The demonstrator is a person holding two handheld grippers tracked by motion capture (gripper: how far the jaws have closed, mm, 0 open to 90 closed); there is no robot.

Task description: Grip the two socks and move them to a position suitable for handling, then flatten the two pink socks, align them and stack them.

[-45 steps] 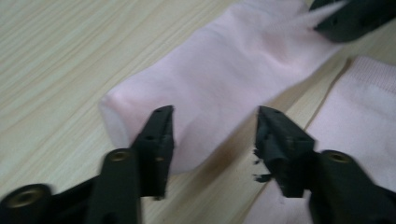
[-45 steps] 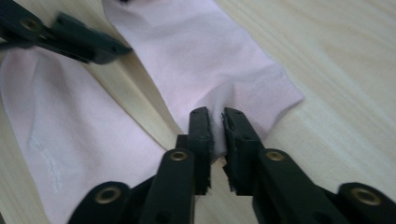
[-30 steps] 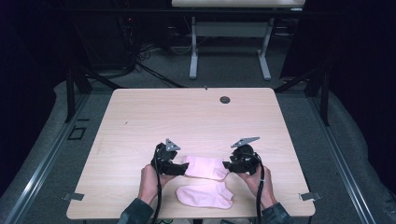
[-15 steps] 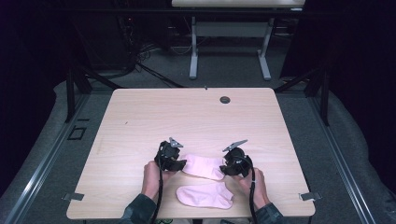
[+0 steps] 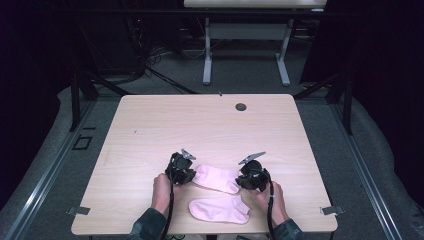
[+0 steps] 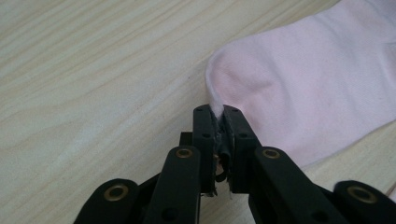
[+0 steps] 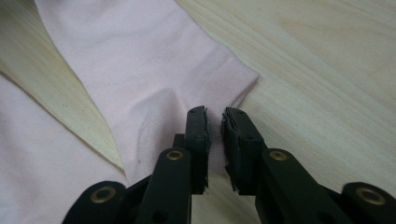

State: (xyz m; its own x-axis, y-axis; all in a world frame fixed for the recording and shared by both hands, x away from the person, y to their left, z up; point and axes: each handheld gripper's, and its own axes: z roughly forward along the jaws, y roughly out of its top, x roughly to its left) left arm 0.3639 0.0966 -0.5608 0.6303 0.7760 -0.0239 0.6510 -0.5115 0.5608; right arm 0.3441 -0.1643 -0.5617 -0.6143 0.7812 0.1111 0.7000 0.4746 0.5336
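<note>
**Both my grippers clamped low at the table's near edge**

My left gripper (image 5: 186, 167) sits low, its black jaws just closed, pinching cloth between the pads. My right gripper (image 5: 246, 172) mirrors it, jaws just drawn nearly together on fabric. My forearms enter from below, hands wrapped around both grippers.

Three cameras, one worktop (image 5: 150, 125)
Looked down from high at the near side; rode close behind each tool, sharing the far pink sock (image 5: 217, 178) (image 6: 308, 84) (image 7: 154, 70).
</note>
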